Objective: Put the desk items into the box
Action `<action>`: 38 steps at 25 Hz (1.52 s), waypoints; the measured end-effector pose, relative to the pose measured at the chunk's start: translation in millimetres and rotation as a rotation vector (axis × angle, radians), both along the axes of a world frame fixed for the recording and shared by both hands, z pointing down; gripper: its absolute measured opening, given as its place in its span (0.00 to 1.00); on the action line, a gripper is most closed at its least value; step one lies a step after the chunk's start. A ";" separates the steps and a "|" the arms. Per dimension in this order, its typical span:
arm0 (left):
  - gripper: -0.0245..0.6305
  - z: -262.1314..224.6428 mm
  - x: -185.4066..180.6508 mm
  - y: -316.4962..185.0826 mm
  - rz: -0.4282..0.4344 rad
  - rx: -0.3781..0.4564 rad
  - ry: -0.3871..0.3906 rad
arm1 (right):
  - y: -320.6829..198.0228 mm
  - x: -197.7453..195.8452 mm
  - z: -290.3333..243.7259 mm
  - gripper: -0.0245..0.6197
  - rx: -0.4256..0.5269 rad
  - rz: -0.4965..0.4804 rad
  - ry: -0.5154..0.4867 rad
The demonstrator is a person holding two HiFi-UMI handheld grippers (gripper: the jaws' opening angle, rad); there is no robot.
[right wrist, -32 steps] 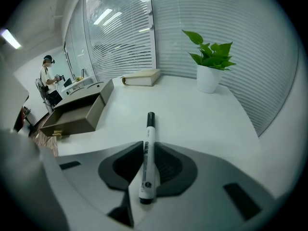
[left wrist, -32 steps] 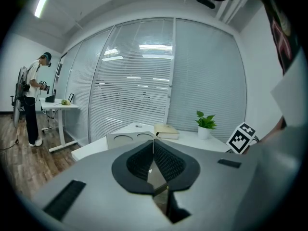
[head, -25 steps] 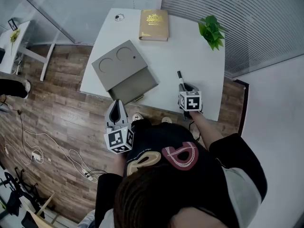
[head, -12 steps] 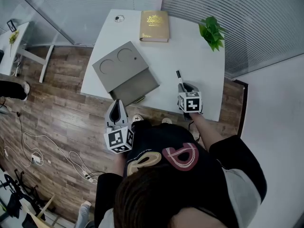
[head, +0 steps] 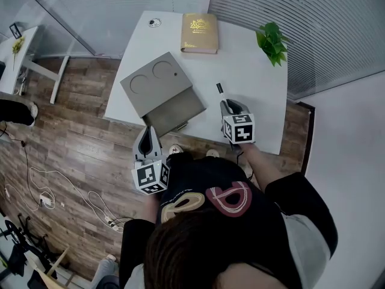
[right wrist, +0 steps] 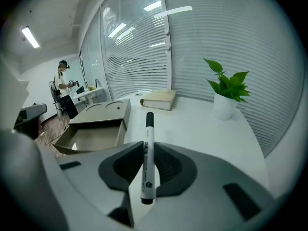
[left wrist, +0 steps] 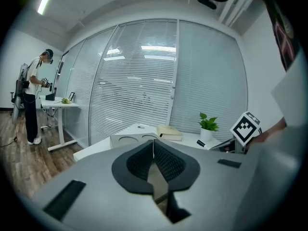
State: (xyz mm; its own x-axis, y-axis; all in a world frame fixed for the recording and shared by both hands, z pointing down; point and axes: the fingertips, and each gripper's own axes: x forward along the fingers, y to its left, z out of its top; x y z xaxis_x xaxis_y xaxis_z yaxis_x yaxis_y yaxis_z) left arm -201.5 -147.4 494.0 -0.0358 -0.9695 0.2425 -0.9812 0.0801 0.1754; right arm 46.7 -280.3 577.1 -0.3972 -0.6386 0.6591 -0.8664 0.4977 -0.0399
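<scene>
My right gripper (head: pixel 227 108) (right wrist: pixel 144 153) is shut on a white marker with a black cap (head: pixel 220 92) (right wrist: pixel 147 153), held above the white desk (head: pixel 252 95) and pointing toward the far edge. The grey cardboard box (head: pixel 161 93) (right wrist: pixel 94 129) lies to its left, its drawer pulled open and empty. My left gripper (head: pixel 148 138) (left wrist: pixel 153 154) hangs off the desk's near edge, just below the box, its jaws shut with nothing between them.
A tan book (head: pixel 199 32) (right wrist: pixel 159 100) lies at the far side of the desk. A small potted plant (head: pixel 272 42) (right wrist: pixel 227 93) stands at the far right corner. A small round object (head: pixel 154 22) sits at the far left corner. A person (right wrist: pixel 64 89) stands by another desk beyond.
My right gripper has carried the marker a little to the left, toward the box. The left gripper has stayed put.
</scene>
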 end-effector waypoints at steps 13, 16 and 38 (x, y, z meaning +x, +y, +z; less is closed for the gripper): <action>0.07 1.8 -23.5 0.9 -0.008 0.002 0.010 | 12.9 -65.1 -19.8 0.15 0.023 -0.195 -0.035; 0.07 2.3 -29.2 0.9 -0.013 0.004 0.011 | 17.6 -78.9 -21.2 0.15 0.046 -0.258 -0.013; 0.07 4.2 -72.0 8.9 -0.042 0.022 0.020 | 58.8 -164.1 -12.3 0.15 0.047 -0.653 0.118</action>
State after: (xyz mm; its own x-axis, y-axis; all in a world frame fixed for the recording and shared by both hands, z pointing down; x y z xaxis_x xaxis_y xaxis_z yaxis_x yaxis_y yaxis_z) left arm -273.6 -138.5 498.2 -0.0715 -0.9725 0.2218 -0.9733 0.1166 0.1975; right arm -117.4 -221.5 564.8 -0.6394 -0.3201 0.6991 -0.3831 0.9210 0.0714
